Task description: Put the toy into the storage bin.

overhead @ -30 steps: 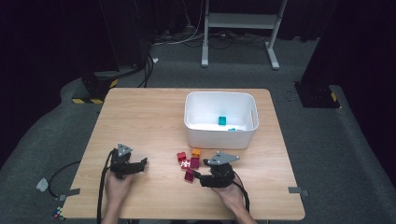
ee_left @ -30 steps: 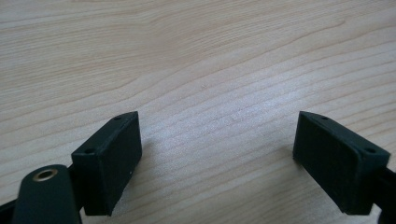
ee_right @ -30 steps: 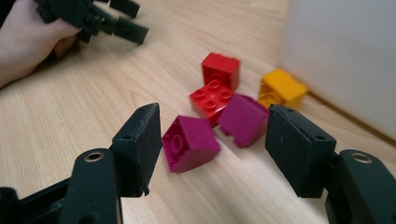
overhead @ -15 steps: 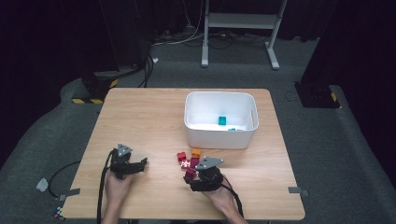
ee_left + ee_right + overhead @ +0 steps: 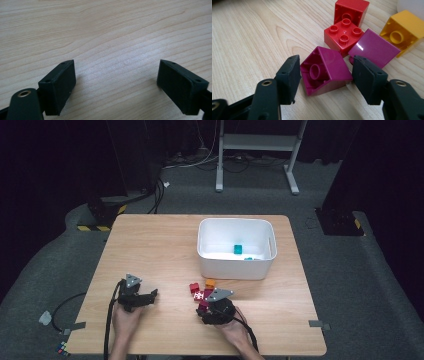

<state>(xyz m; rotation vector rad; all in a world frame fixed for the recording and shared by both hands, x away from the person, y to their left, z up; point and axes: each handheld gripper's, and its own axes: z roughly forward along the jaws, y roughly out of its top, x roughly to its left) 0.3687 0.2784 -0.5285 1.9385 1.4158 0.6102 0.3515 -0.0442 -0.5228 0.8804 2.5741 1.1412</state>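
Note:
My right gripper [image 5: 325, 72] has its jaws on either side of a magenta brick [image 5: 324, 71] that lies tilted on the table with its hollow underside toward me. The jaws have just been closing; the pads stand at the brick's sides, and I see no firm press. Behind it lie a second magenta brick [image 5: 373, 48], two red bricks [image 5: 343, 35] and an orange one [image 5: 403, 27]. In the high view the right gripper [image 5: 204, 304] sits at the near edge of this brick pile [image 5: 200, 292]. My left gripper [image 5: 116, 82] is open over bare wood and appears at the table's front left [image 5: 151, 295].
A white bin [image 5: 235, 266] stands just beyond the bricks and holds a teal brick [image 5: 238, 249]. The wooden table [image 5: 155, 245] ends close behind both hands. Cables trail from the grippers off the front edge. Dark floor and a stand's legs lie beyond.
The right hand has shifted left and come down onto the brick pile. The left hand and its gripper have stayed where they were.

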